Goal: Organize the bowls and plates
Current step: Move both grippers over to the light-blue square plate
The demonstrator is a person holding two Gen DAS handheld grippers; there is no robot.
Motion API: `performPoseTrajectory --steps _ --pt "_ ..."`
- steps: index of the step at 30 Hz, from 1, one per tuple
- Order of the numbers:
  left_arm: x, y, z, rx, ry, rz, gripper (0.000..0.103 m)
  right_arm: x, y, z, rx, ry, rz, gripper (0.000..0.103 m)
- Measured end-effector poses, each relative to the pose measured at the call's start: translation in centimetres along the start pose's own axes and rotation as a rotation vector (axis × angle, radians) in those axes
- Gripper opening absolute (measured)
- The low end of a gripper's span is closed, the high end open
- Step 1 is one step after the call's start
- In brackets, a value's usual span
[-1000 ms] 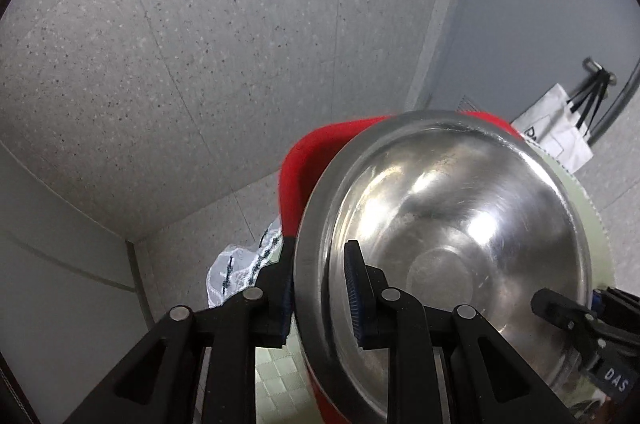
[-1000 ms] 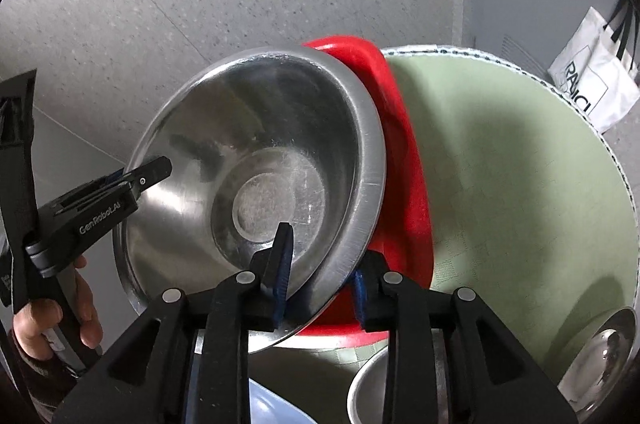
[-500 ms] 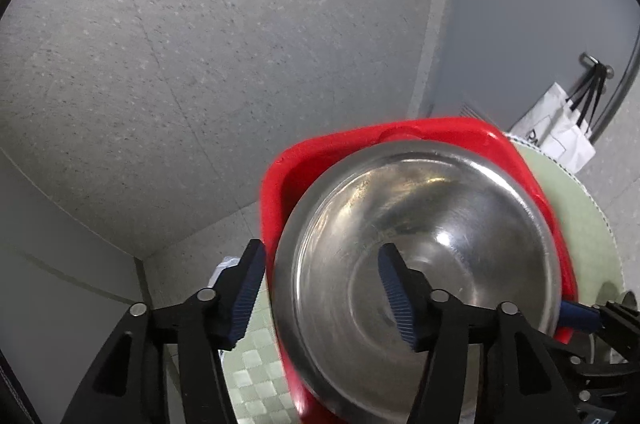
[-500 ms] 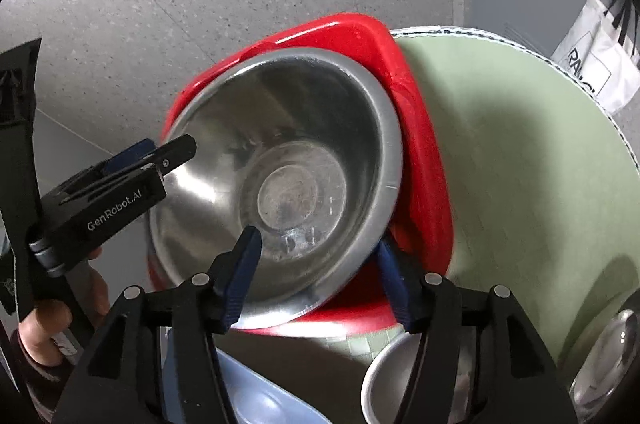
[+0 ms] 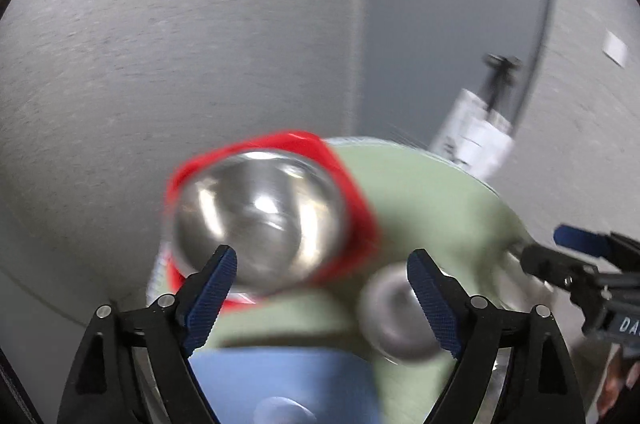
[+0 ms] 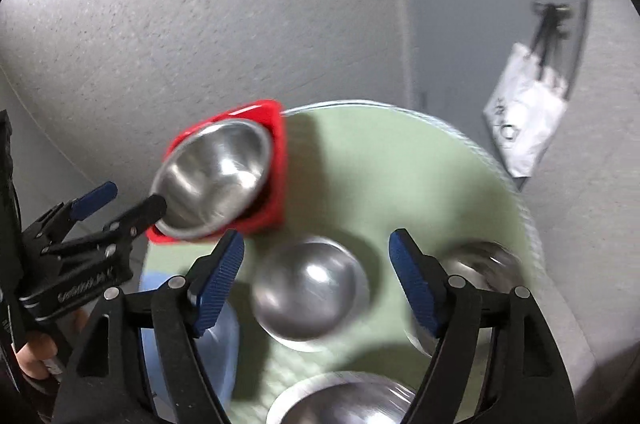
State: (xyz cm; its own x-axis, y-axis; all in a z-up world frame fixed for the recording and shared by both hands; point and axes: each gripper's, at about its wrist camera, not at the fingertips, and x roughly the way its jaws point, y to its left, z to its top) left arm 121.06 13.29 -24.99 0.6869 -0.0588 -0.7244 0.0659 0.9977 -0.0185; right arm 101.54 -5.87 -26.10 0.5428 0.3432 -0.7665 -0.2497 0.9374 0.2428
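**Both grippers released above the round table**

From my left wrist camera, the left gripper point(image 5: 322, 282) is spread wide and holds nothing. A shiny steel bowl point(image 5: 260, 224) sits in the red square plate point(image 5: 356, 200) at the far left edge of the green table point(image 5: 432, 200). A smaller steel bowl point(image 5: 396, 312) and a pale blue plate point(image 5: 280, 380) lie nearer, all blurred.

My right wrist camera shows more: the right gripper point(image 6: 316, 274) is also spread, empty, over a middle bowl point(image 6: 308, 290), with a third bowl point(image 6: 484, 260) to the right, a nearest bowl point(image 6: 344, 400), and a white bag point(image 6: 524, 128) hanging on the wall.
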Motion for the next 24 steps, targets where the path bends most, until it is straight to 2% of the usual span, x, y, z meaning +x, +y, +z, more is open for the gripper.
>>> performPoseTrajectory --steps 5,9,15,19,22,23,24 --pt "-0.7 -4.4 -5.0 0.079 0.054 -0.044 0.086 -3.4 -3.7 -4.2 0.033 0.010 -0.030 0.078" --pt "0.2 -6.8 -9.2 0.116 0.140 -0.053 0.086 -3.4 -5.9 -8.1 0.079 0.067 -0.021 0.079" --pt "2.2 -8.7 -12.4 0.156 0.234 -0.042 0.085 -1.6 -7.7 -12.2 0.149 0.178 0.041 0.079" --pt "2.8 -10.5 -12.6 0.198 0.257 -0.040 0.085 -0.2 -8.3 -14.2 0.198 0.230 0.070 0.079" --pt "4.2 -11.0 -12.5 0.218 0.295 -0.064 0.078 0.7 -8.4 -15.0 0.225 0.255 0.064 0.073" --pt "4.7 -11.3 -12.3 0.230 0.311 -0.076 0.070 0.9 -8.4 -15.3 0.231 0.260 0.066 0.069" --pt "5.4 -11.7 -12.2 0.238 0.329 -0.092 0.056 1.2 -8.4 -15.5 0.243 0.264 0.067 0.062"
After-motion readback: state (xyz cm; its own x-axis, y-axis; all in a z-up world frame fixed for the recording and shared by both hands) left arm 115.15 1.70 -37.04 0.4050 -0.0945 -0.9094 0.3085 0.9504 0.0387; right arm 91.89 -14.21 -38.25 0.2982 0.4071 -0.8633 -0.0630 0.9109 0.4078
